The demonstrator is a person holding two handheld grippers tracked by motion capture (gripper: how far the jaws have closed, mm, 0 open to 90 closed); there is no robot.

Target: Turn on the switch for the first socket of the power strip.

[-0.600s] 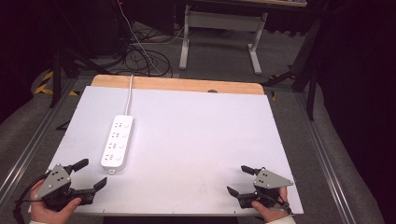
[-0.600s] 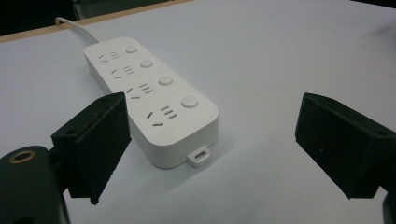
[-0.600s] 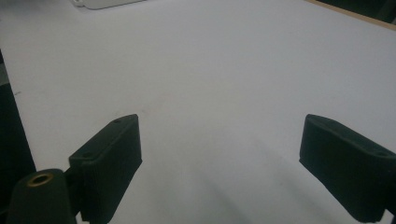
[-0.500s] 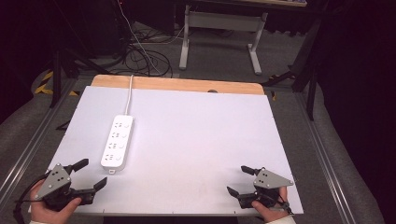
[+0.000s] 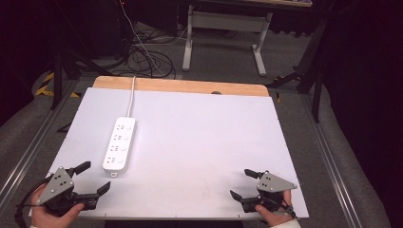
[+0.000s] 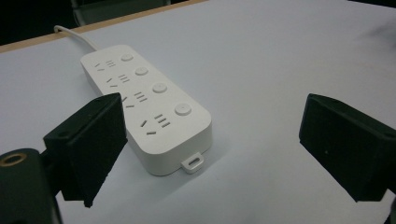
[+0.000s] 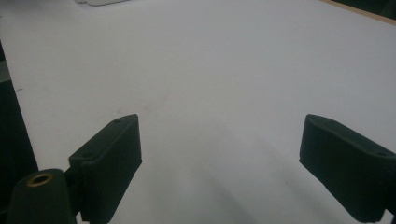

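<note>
Nothing moved: power strip (image 5: 119,145) lies just beyond left gripper (image 5: 92,178).

I've got a white power strip (image 5: 119,145) lying flat on the tabletop (image 5: 199,142), face up, four sockets with a round button each. It sits lengthwise near the left edge, its white cord (image 5: 131,95) running over the far edge.

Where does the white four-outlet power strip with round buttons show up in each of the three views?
High view: white four-outlet power strip lies left of centre on the white table top, cord running to the far edge.
Left gripper view: it lies left of centre, just ahead of the open jaws.
Right gripper view: a white sliver at the top-left edge, probably its end.
Shared landmark: the table's wooden edge.
</note>
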